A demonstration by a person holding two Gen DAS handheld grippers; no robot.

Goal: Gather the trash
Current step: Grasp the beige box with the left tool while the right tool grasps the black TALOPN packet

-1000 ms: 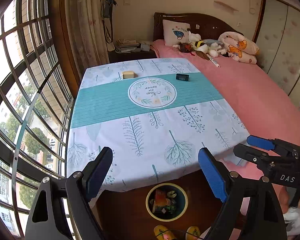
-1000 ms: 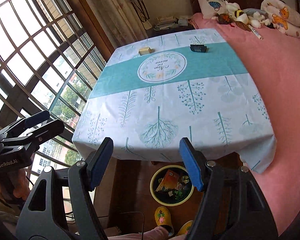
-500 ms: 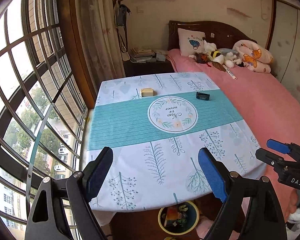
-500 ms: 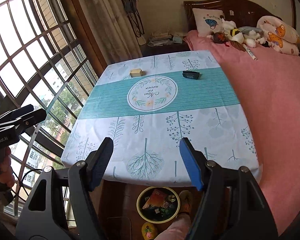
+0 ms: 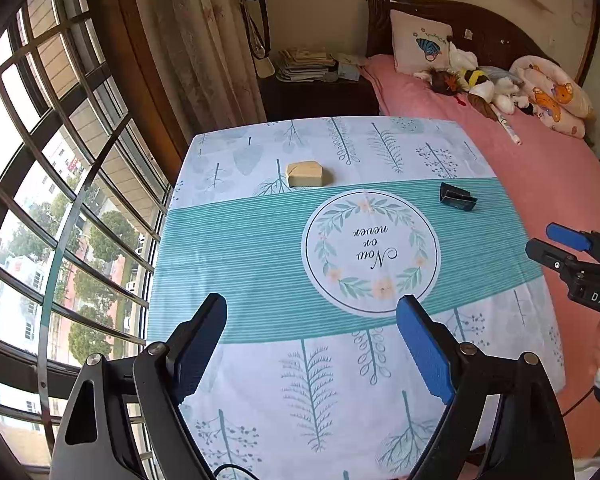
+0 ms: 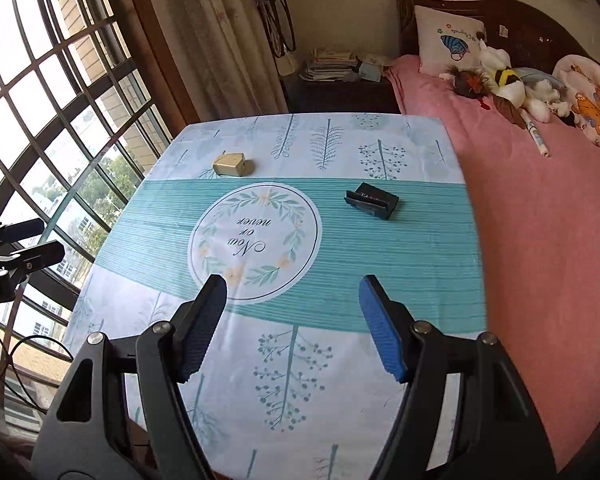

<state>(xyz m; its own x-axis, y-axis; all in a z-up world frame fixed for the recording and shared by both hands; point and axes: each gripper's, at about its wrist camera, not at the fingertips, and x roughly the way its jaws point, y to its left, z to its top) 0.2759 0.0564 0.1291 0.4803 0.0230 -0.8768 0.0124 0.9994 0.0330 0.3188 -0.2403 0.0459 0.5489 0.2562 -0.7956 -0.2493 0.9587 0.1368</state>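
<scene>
A small beige carton [image 5: 304, 174] lies on the far left of the table [image 5: 260, 240], which has a teal and white leaf-print cloth. A small dark box [image 5: 456, 197] lies on the teal band at the far right. Both also show in the right wrist view: the carton [image 6: 231, 165] and the dark box [image 6: 374, 200]. My left gripper [image 5: 312, 344] is open and empty above the near part of the table. My right gripper [image 6: 292, 326] is open and empty, also above the near part. Each gripper shows at the other view's edge.
A pink bed [image 5: 540, 168] with soft toys and pillows runs along the table's right side. A barred bay window [image 5: 60, 200] is on the left. A dark nightstand [image 5: 316, 92] with stacked papers stands behind the table, beside a curtain.
Both grippers have risen and moved forward over the table. The bin of trash under the near edge has dropped out of sight. The carton and dark box have not moved.
</scene>
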